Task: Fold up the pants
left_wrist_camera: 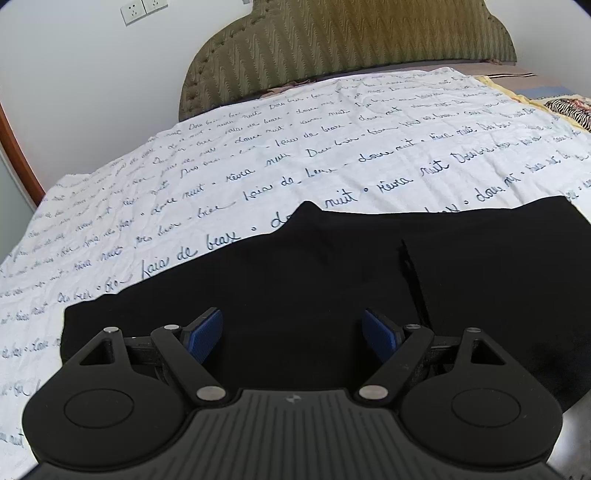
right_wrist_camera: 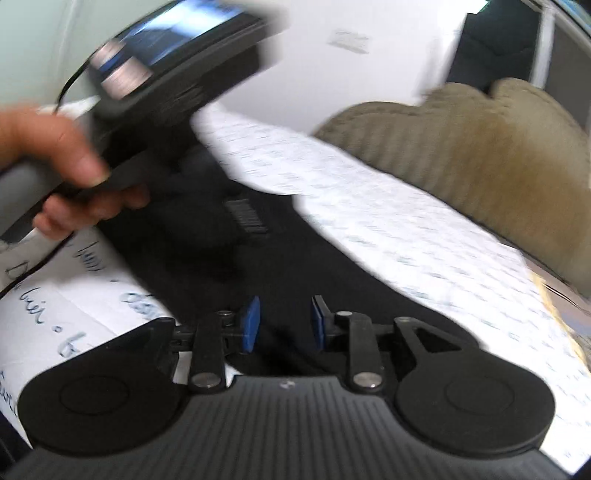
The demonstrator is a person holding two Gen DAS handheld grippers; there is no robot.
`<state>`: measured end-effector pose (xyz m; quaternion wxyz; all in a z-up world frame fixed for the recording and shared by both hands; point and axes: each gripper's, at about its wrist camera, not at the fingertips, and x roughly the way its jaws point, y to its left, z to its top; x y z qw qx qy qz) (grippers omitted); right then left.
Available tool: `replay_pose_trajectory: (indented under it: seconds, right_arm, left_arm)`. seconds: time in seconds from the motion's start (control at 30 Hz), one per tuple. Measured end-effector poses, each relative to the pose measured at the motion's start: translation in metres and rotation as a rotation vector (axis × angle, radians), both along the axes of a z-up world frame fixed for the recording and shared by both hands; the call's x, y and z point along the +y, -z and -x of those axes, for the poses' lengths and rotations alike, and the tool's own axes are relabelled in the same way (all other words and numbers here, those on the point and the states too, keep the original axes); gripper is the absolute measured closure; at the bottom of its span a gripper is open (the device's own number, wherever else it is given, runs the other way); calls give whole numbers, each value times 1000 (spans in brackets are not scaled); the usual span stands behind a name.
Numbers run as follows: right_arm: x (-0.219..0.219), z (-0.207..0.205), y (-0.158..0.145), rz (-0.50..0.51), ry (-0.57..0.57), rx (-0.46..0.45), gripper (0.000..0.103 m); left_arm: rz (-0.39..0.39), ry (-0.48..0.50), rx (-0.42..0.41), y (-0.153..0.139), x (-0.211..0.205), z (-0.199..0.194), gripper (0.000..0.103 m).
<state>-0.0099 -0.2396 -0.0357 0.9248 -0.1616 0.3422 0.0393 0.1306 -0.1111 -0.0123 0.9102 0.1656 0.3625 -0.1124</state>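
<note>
Black pants lie flat on a white bed sheet with blue script. My left gripper is open and empty, its blue pads wide apart just above the near edge of the pants. In the blurred right wrist view, my right gripper is open with a narrower gap, low over the black pants. The left gripper, held by a hand, shows at upper left over the same pants.
An olive padded headboard stands at the far end of the bed. A white wall with sockets is behind. A zebra-patterned item lies at the far right edge. The bed's left edge meets a wooden frame.
</note>
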Motion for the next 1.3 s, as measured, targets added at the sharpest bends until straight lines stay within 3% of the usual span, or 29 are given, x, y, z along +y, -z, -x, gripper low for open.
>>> replay_pose_trajectory:
  seconds: [0.1,0.2,0.27,0.37,0.43,0.5,0.6,0.7,0.83,1.0,1.17,1.3]
  right_arm:
    - [-42,16,-10,56,174,-28,73]
    - [-90,23,2,-15,357,81,72]
    - [-103,32,13,-53,364,167,73]
    - [-93,43,6,-12,357,116,73]
    - [-95,40,0,-56,381,52,64]
    - [-97,24,0,-63,381,47,53]
    - [-94,11,19,-7,374,149,56]
    - [-98,4,-1,-57,367,71,57]
    - [-110,-33,-13,-44,358,1,57]
    - [-136,-77,40,-117,398,206,52]
    - [-108,-61,19,-48,449,64,50]
    - [-52,-64,-11,15,327,-43,41]
  left_arm:
    - [29,34,16,-1,-7,4,20]
    - [27,76,16,-1,-17,12,20]
    - [13,112,5,0,-24,19,20]
    - [-46,163,6,8,-38,26,20]
    - [-101,192,-2,18,-48,31,20]
    - [-148,207,-54,22,-53,40,20]
    - [-177,230,-103,18,-51,50,15]
    - [-153,211,-96,13,-45,48,15]
    - [-56,174,-73,-1,-24,45,14]
    - [-21,87,-92,-13,28,42,14]
    - [73,-44,-36,-16,97,30,14]
    - [180,-153,-11,-27,156,17,14]
